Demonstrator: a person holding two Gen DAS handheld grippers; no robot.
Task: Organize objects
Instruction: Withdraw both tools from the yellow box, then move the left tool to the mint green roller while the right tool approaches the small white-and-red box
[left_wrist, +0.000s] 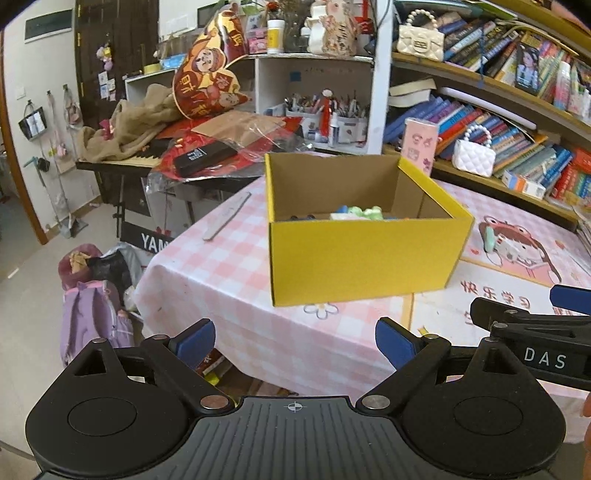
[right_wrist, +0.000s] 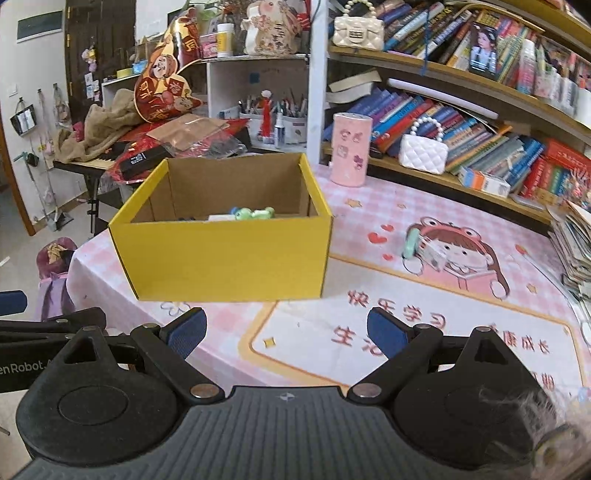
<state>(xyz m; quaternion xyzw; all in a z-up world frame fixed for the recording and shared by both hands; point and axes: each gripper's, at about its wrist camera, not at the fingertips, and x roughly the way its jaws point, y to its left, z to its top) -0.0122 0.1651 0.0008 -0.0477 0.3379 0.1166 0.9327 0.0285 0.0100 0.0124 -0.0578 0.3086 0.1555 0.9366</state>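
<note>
Box (right_wrist: 229, 254): left edge of tabletop (right_wrist: 424, 332), part-filled. Your left gripper (left_wrist: 295, 341) and right gripper (right_wrist: 286, 332): spread, empty. Next: fetch the green item (right_wrist: 409, 243) mid-table.

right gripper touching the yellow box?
Apart. Right wrist view: the open right gripper sits short of the yellow box, with bare tablecloth between.

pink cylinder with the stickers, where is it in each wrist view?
Left wrist: pink cylinder is right of centre, partly hidden behind the far right corner of the yellow box.
Right wrist: pink cylinder is upper centre, fully visible, standing right of the yellow box.
Shared landmark: white quilted purse on the shelf.
</note>
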